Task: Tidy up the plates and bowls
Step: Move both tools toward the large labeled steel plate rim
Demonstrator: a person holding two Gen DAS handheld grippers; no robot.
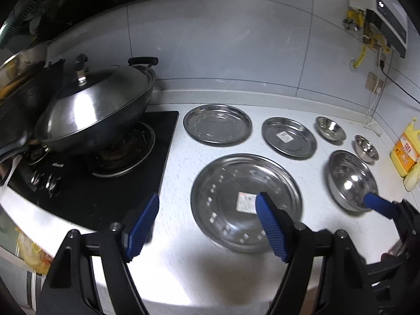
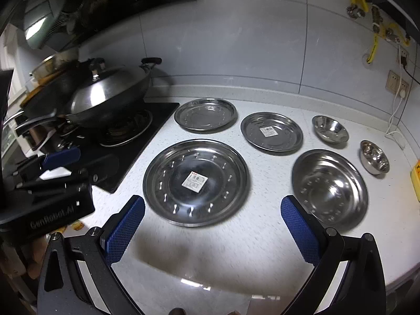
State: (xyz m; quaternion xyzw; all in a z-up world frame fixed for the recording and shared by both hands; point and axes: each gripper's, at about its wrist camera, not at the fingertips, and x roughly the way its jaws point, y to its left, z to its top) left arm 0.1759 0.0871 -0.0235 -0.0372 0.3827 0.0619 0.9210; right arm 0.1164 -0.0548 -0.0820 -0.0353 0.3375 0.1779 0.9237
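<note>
Six steel pieces lie on the white counter (image 1: 178, 157). The large stickered plate (image 1: 246, 202) (image 2: 197, 182) is nearest. Behind it sit a plain plate (image 1: 217, 124) (image 2: 206, 114) and a smaller stickered plate (image 1: 288, 137) (image 2: 271, 131). To the right are a wide bowl (image 1: 351, 179) (image 2: 329, 185), a small bowl (image 1: 330, 128) (image 2: 330, 131) and a smaller one (image 1: 366, 148) (image 2: 374, 156). My left gripper (image 1: 207, 225) hovers open and empty over the large plate's near-left rim. My right gripper (image 2: 212, 231) is open and empty, between the large plate and the wide bowl.
A lidded wok (image 1: 97, 110) sits on the black gas stove (image 1: 105, 183) at the left, with another pan behind it. A yellow bottle (image 1: 405, 152) stands at the far right. Sockets and cables (image 2: 396, 105) hang on the tiled wall. The counter's front edge runs just below the grippers.
</note>
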